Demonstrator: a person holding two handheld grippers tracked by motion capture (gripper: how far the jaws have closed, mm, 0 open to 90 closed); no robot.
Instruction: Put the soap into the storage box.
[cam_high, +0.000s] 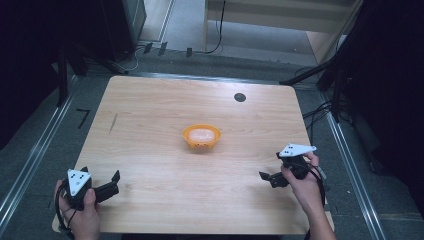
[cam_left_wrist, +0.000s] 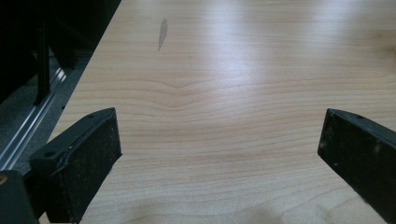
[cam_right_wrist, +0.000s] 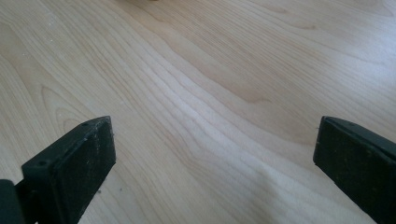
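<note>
An orange bowl (cam_high: 201, 136) with something pale inside stands at the middle of the wooden table (cam_high: 160, 100). Near the table's front left corner a hand holds my left gripper (cam_high: 100, 173), open, its jaws pointing right across bare wood. In the left gripper view the left gripper (cam_left_wrist: 218, 130) has its jaws spread wide with nothing between them. Held at the front right, my right gripper (cam_high: 270, 165) is open too and points left toward the table's middle. Its own view shows the right gripper (cam_right_wrist: 212, 137) with only wood grain between the wide jaws.
A small round black mark (cam_high: 240, 97) lies at the table's far right. A dark streak (cam_high: 113, 123) marks the wood at the left, seen closer as the streak (cam_left_wrist: 162, 32). Metal floor rails (cam_high: 35, 150) and black stands flank the table.
</note>
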